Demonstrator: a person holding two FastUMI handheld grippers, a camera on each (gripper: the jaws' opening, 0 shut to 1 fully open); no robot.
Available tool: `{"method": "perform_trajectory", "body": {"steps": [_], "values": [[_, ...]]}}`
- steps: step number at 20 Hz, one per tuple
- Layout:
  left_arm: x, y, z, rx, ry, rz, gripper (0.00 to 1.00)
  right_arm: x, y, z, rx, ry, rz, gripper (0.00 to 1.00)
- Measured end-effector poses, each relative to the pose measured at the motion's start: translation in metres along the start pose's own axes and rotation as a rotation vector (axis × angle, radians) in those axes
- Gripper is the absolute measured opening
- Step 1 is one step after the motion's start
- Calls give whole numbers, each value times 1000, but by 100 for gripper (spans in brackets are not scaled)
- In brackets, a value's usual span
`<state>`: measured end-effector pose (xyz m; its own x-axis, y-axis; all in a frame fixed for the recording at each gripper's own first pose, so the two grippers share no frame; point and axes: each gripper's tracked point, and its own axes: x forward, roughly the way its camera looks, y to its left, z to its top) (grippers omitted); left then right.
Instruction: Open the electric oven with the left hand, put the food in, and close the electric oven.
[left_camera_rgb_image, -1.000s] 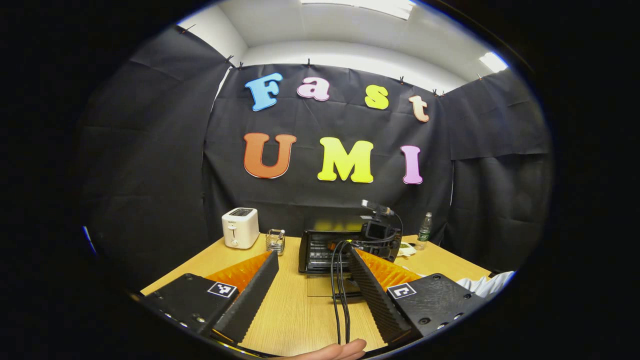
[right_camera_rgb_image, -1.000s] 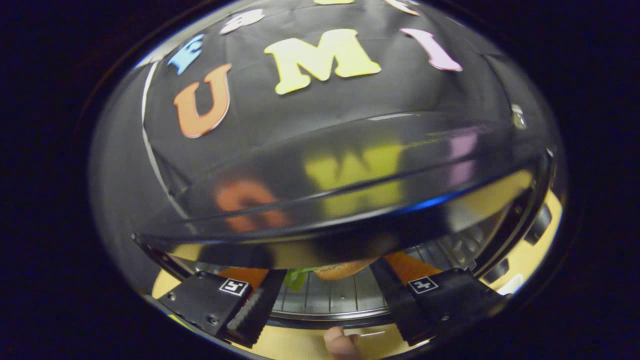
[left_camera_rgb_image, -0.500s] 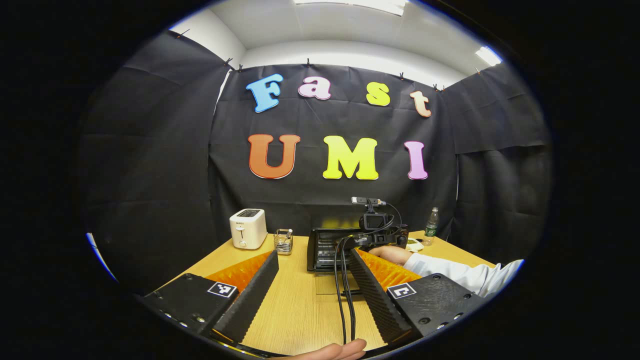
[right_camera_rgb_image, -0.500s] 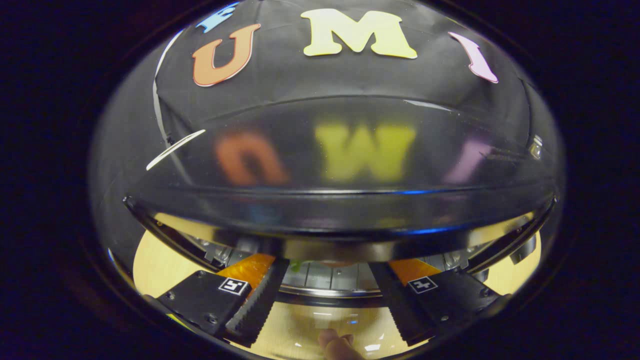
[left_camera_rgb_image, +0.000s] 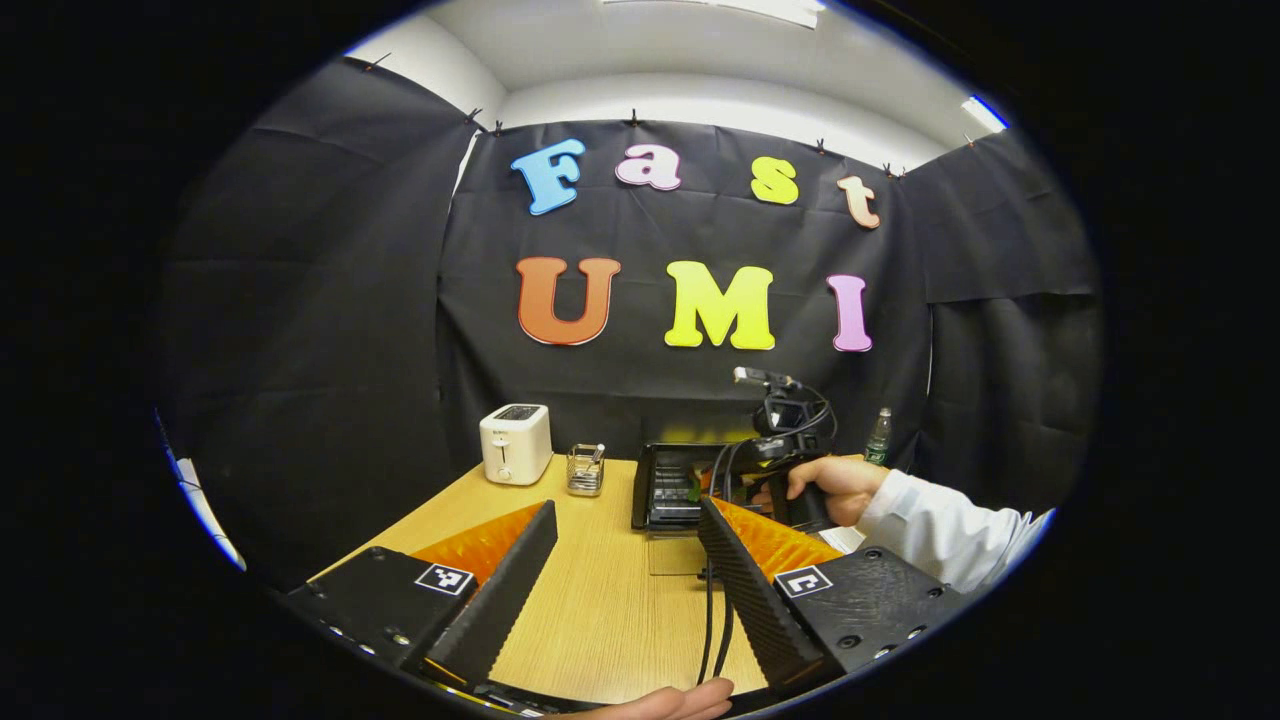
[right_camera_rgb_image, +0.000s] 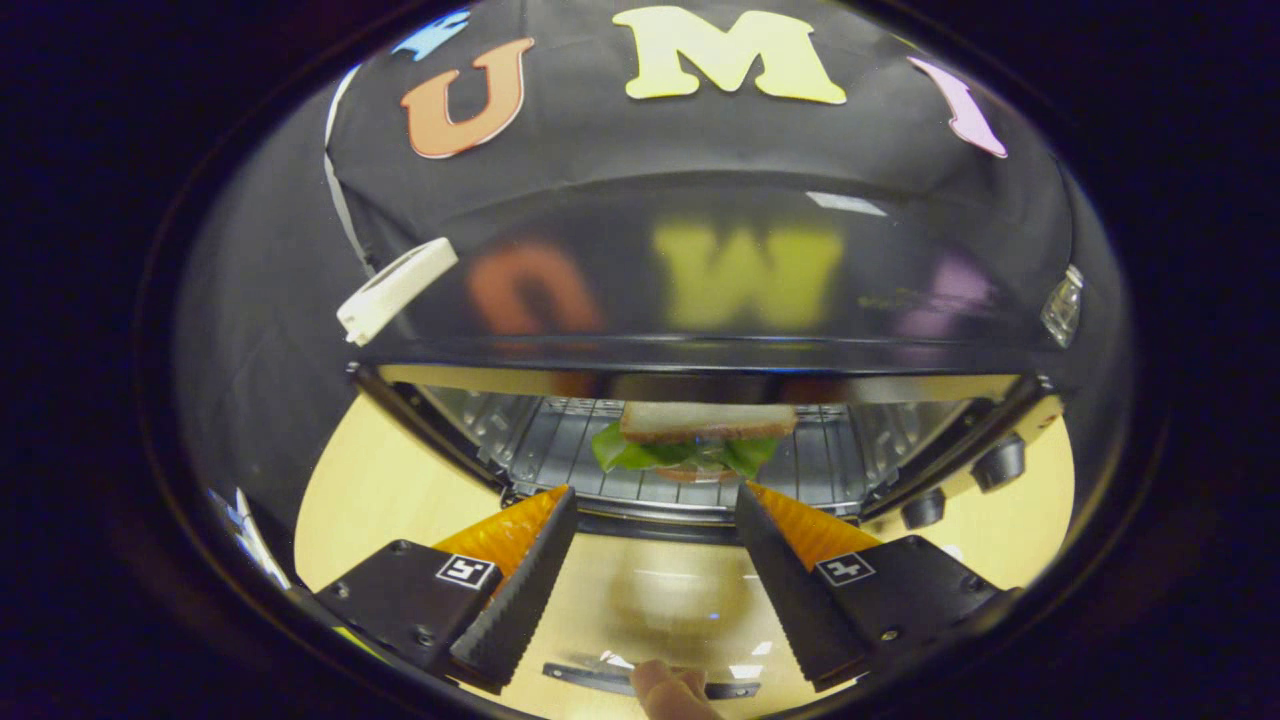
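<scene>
- Oven stands straight ahead of the right gripper, its glass door folded flat beneath the spread, empty jaws.
- Sandwich rests on the rack inside, beyond the fingertips and apart from them; loading looks done.
- Left gripper hangs well back over the table, jaws wide, empty.
- Next, I judge, it must reach the door's edge and swing it shut.

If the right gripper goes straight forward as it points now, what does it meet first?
Probably the sandwich on the rack inside the open oven. The right gripper is open and points into the cavity; depth is unclear.
</scene>
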<state>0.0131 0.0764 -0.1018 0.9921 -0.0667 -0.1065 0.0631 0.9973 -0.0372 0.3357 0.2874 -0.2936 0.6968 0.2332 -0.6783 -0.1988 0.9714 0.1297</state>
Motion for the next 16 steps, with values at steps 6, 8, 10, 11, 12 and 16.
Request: {"method": "perform_trajectory", "body": {"steps": [6, 8, 10, 11, 12, 16], "values": [[10, -10, -17, -10, 57, -9, 94, -110, -11, 15, -21, -229, 65, 100], [17, -19, -22, -11, 74, -21, 94, -150, -21, 20, -9, -323, 74, 89], [28, -32, -30, -6, 91, -37, 94, -194, -36, 24, -2, -414, 77, 100], [34, -38, -37, -6, 110, -46, 94, -215, -45, 28, -4, -464, 66, 100], [41, -45, -45, -7, 131, -57, 94, -237, -56, 32, -6, -514, 45, 100], [71, -84, -89, -8, 252, -121, 94, -304, -94, 36, -57, -652, -51, 100]]}}
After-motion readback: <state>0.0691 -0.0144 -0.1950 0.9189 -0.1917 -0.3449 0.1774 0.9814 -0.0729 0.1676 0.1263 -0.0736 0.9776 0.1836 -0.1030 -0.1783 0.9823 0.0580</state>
